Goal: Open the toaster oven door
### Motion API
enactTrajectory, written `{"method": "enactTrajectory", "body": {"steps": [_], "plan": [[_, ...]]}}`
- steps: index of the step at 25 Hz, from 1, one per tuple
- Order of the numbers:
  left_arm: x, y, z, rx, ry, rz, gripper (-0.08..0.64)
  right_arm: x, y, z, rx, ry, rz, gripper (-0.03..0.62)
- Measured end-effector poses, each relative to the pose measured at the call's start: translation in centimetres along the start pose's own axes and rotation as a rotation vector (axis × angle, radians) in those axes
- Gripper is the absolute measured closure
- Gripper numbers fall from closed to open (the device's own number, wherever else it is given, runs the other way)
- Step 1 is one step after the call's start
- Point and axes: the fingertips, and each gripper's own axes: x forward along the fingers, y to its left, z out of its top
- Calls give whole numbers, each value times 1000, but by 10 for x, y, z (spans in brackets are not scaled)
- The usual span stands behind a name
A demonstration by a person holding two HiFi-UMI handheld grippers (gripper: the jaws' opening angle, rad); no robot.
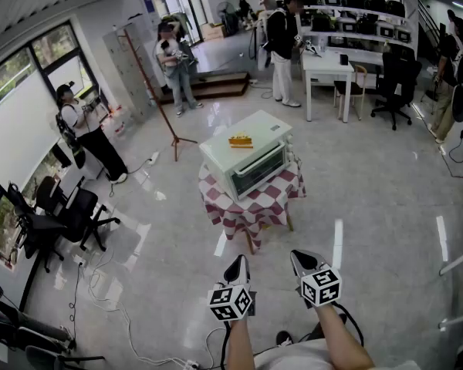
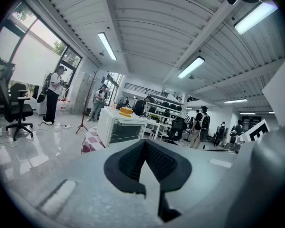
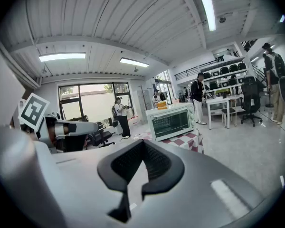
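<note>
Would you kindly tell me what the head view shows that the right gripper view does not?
Only the head view: the table legs under the checked cloth, seen from above, and the person's forearms.
Only the right gripper view: the ceiling lights and the oven door face-on.
Both: the toaster oven with its door closed, the yellow item on top, the left hand-held gripper and the right hand-held gripper, both far from the oven.
</note>
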Motion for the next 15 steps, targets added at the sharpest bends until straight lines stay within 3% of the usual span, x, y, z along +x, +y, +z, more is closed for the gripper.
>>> {"method": "enactTrajectory", "body": {"steps": [9,15], "plan": [[0,-2,-3,29,32,-5,560,0,-2,-3,-4,15,-11,589],[-7,3,-3,50,26,-17,559,-5,1,-3,52,-33,15,589]]}}
